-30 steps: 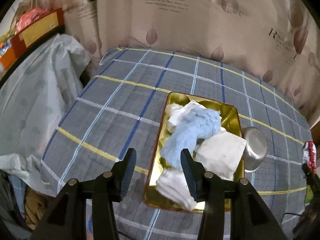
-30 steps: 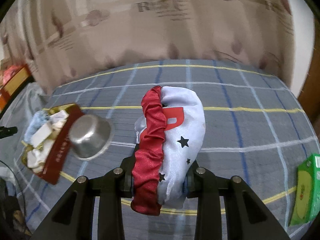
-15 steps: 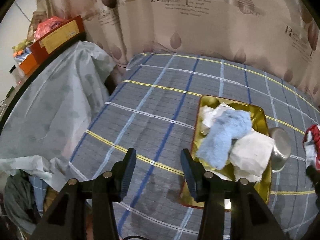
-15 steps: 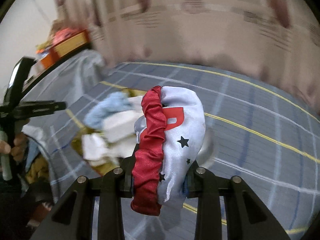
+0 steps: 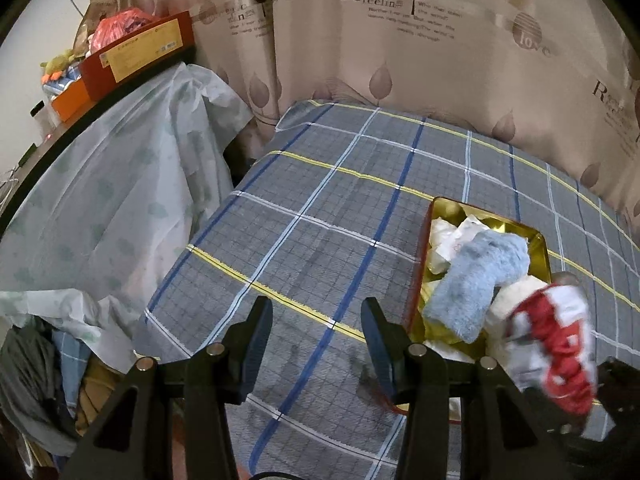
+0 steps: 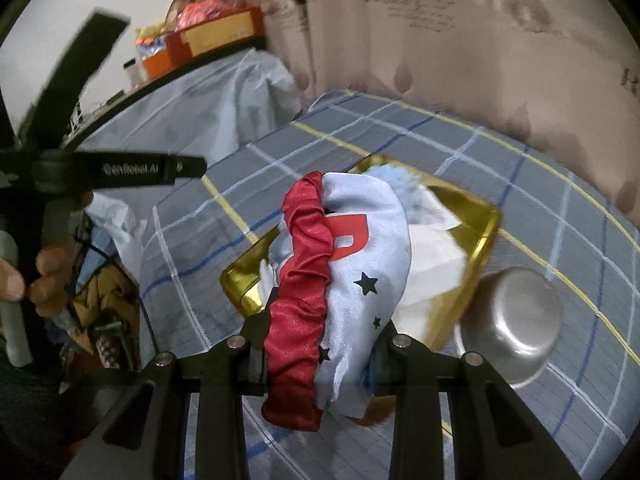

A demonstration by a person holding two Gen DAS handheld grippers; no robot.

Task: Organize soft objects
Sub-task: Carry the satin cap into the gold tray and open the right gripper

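A: What is seen, taken from the largest thing downward?

B: A beige curtain printed with leaves and lettering is hung behind everything. In front of it a tabletop under a grey plaid cloth is spread. With the gold tin taken as landmark, a pale plastic sheet is draped over furniture well to the left of the tin in the left wrist view, and a red box is set on top of that furniture.

A: And the tin itself?

B: It is laid on the cloth, filled with soft things: a light blue fluffy cloth is draped across the white folded cloths inside. A steel bowl is turned upside down just beside the tin's right wall in the right wrist view.

A: Where is the task's piece?

B: A white satin cloth with a red ruffled edge, a red letter and dark stars is clamped between the pads of the right gripper, and is held above the near end of the tin.

A: The other gripper?

B: The left gripper is held with its jaws apart and nothing between them, over bare cloth left of the tin. In the right wrist view a hand is seen wrapped round its handle.
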